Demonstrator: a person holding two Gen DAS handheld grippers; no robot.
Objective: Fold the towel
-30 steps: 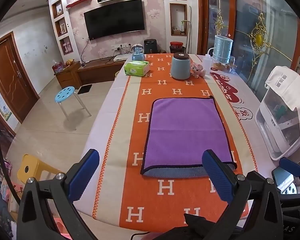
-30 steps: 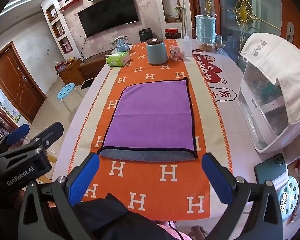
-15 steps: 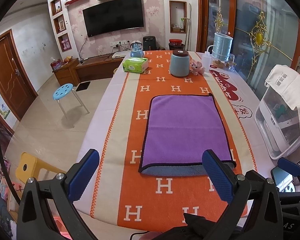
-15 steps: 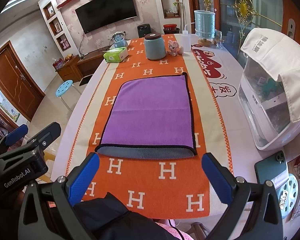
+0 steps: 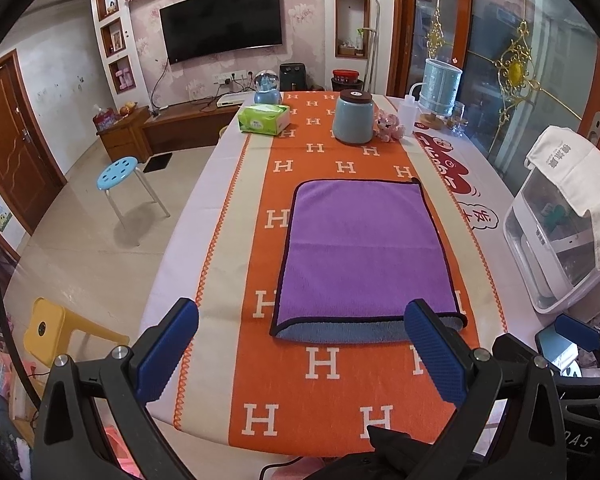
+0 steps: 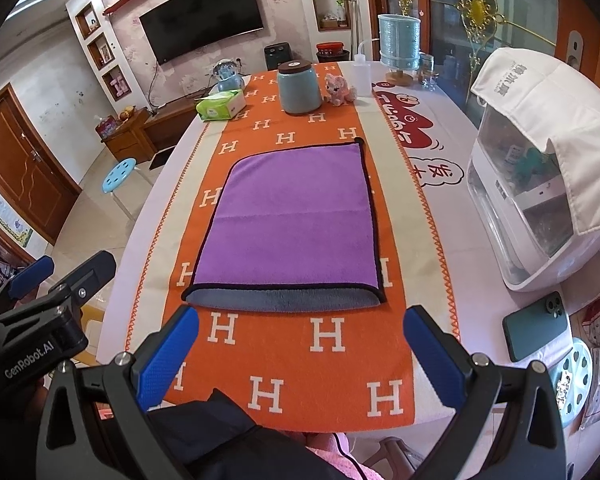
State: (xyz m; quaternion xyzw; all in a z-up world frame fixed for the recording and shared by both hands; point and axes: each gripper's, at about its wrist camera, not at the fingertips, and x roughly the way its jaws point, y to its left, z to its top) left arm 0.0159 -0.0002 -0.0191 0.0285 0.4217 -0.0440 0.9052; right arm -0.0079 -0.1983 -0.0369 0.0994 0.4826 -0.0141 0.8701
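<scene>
A purple towel [image 5: 364, 248] with a grey underside lies folded flat on the orange table runner [image 5: 324, 392]; its folded edge faces me. It also shows in the right wrist view [image 6: 292, 220]. My left gripper [image 5: 300, 340] is open and empty, held above the runner just short of the towel's near edge. My right gripper [image 6: 300, 344] is open and empty, also short of the near edge. The left gripper's body [image 6: 40, 320] shows at the left of the right wrist view.
A blue-grey jar [image 5: 354, 118], green tissue box [image 5: 264, 119], pink toy [image 5: 388, 124] and squeeze bottle [image 6: 362, 74] stand at the table's far end. A white appliance [image 6: 540, 184] stands on the right, a phone [image 6: 536, 326] near it. A blue stool [image 5: 120, 172] stands on the floor.
Both grippers have drawn back and risen slightly, so the towel sits a little farther off in both views. The towel has not moved.
</scene>
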